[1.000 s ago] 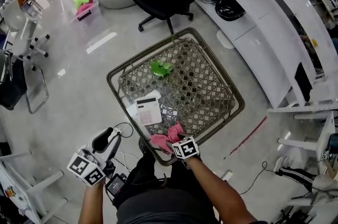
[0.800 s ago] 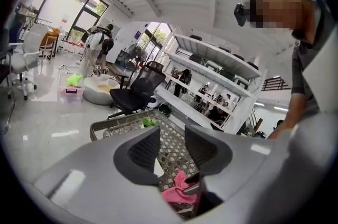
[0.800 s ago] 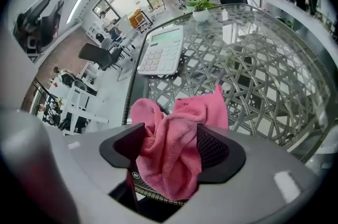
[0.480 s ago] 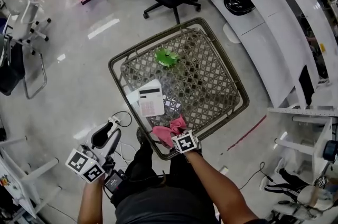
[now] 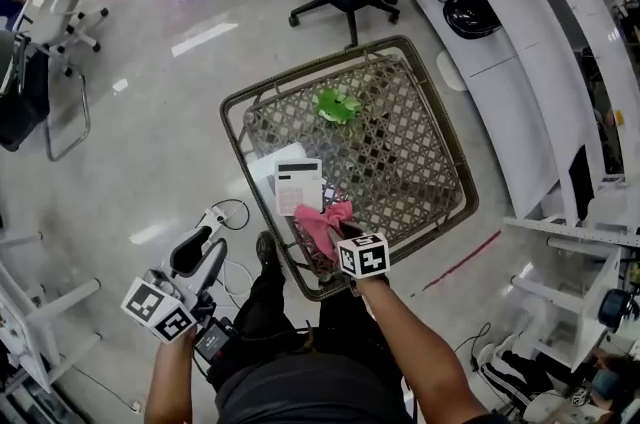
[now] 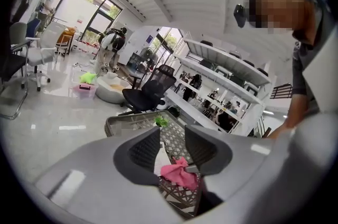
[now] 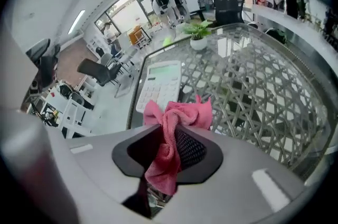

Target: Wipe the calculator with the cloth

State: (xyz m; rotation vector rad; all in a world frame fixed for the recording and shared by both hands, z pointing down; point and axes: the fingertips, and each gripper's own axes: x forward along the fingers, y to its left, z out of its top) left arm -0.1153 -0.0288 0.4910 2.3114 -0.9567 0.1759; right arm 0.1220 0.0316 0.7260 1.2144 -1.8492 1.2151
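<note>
Holds cloth (image 7: 177, 112) clamped tight in right gripper (image 7: 170, 149) jaws, bunched just beside calculator (image 5: 298, 186) on table (image 5: 400, 152), evidently poised for wiping. Shows left gripper (image 6: 172, 146) jaws apart, empty, off table's edge, likely in reserve for steadying.

- Head view: overhead, steeply down onto lattice table (image 5: 410, 162).
- Left gripper view: low, off its near edge (probably), almost level across.
- Right gripper view: close, tilted down; calculator (image 7: 158, 85) shared with head view.
</note>
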